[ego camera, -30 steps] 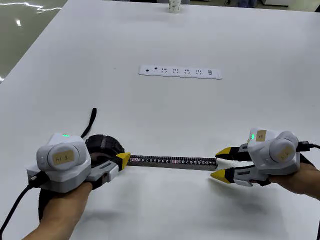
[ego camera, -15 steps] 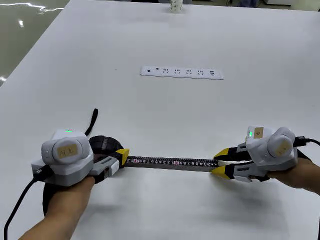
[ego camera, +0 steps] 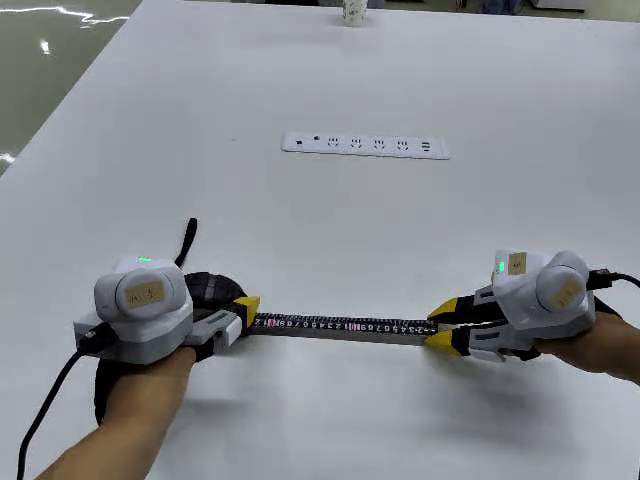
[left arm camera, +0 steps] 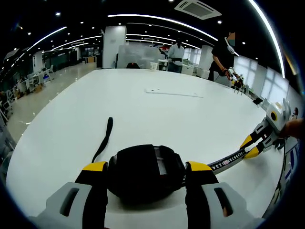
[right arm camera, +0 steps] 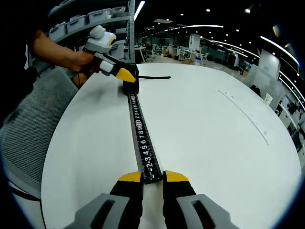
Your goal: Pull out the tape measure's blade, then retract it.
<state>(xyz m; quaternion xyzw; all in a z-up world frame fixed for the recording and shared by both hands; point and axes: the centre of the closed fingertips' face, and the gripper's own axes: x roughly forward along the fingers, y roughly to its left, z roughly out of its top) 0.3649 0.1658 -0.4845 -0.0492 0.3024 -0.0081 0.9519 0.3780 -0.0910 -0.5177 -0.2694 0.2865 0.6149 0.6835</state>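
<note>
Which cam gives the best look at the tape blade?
Right gripper view: the blade runs up the middle, numerals legible, its end between the right gripper's jaws. Head view has the full span as a thin strip, markings too small to read. Left gripper view catches a short stretch beyond the case.

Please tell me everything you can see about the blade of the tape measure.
The blade is a narrow dark strip, apparently metal, printed with pale numerals and some red marks. It is pulled out and runs straight and low over the white table, from the black case, which sits between the left gripper's jaws, to the right gripper, whose jaws are closed on its free end. Whether it rests on the table, I cannot tell.
</note>
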